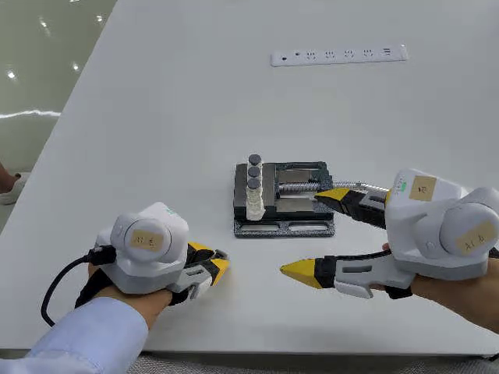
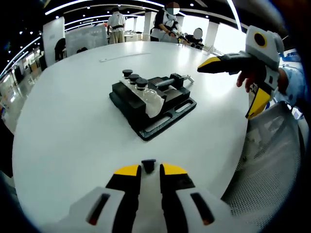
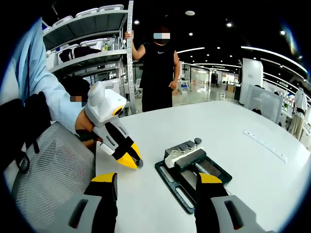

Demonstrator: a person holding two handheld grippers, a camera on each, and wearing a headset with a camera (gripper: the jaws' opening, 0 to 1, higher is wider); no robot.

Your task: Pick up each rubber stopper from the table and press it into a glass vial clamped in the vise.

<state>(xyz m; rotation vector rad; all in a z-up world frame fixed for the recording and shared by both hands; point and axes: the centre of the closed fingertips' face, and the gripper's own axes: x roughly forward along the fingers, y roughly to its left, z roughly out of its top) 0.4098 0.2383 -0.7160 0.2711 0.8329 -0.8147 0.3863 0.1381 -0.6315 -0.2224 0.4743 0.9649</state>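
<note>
A black vise (image 1: 284,204) stands mid-table and clamps three glass vials (image 1: 254,195) in a row, each topped by a dark rubber stopper (image 1: 255,160). My left gripper (image 1: 220,263) rests low on the table at the front left, well short of the vise. Its jaws are shut on a small dark rubber stopper (image 2: 148,164) at their tips. The vise (image 2: 154,108) and vials (image 2: 137,83) lie ahead of it. My right gripper (image 1: 313,232) is open wide just right of the vise, with nothing between its fingers. The right gripper view shows the vise (image 3: 194,171) beyond the jaws.
A white power strip (image 1: 339,55) lies at the far side of the table. A black cable (image 1: 56,284) trails from the left gripper toward the near edge. A person (image 3: 158,68) stands beyond the table, and a mesh chair (image 3: 53,160) is by its edge.
</note>
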